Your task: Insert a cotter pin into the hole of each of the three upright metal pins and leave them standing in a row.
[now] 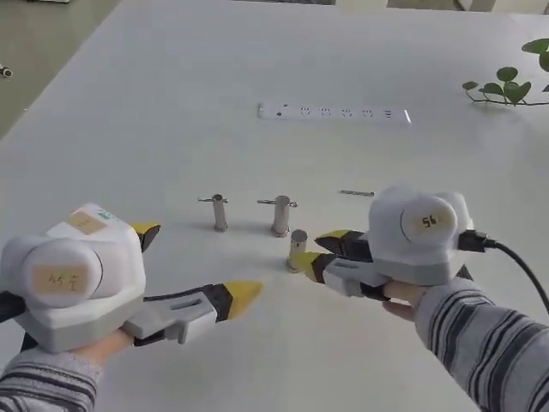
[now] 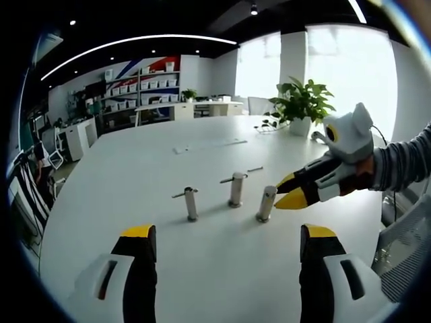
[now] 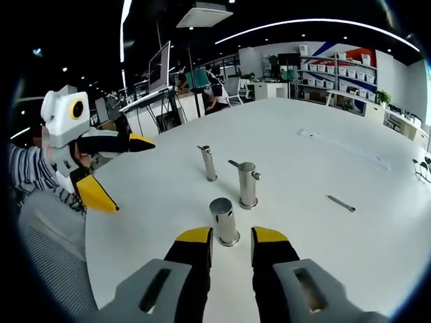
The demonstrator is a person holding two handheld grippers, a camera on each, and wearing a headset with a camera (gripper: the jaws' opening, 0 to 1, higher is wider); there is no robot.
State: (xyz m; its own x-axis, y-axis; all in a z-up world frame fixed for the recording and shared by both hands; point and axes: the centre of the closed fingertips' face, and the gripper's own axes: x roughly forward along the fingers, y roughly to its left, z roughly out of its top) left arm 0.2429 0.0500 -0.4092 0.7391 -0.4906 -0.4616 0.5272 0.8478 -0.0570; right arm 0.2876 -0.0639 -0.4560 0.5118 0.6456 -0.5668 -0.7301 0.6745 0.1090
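Ahead of right tongs (image 3: 231,237) — pin (image 3: 223,221) stands upright.

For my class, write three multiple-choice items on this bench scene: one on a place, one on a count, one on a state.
1. Where is the loose cotter pin? A on the table; B between jaws; C on the floor.
2. Of the left pin, middle pin and near pin, how many hold a cotter pin? A one; B two; C three.
3. The left gripper is: A shut; B open; C gripping a pin.
Answers: A, it lies there alone; B, the near pin has none; B, its jaws stand wide apart.
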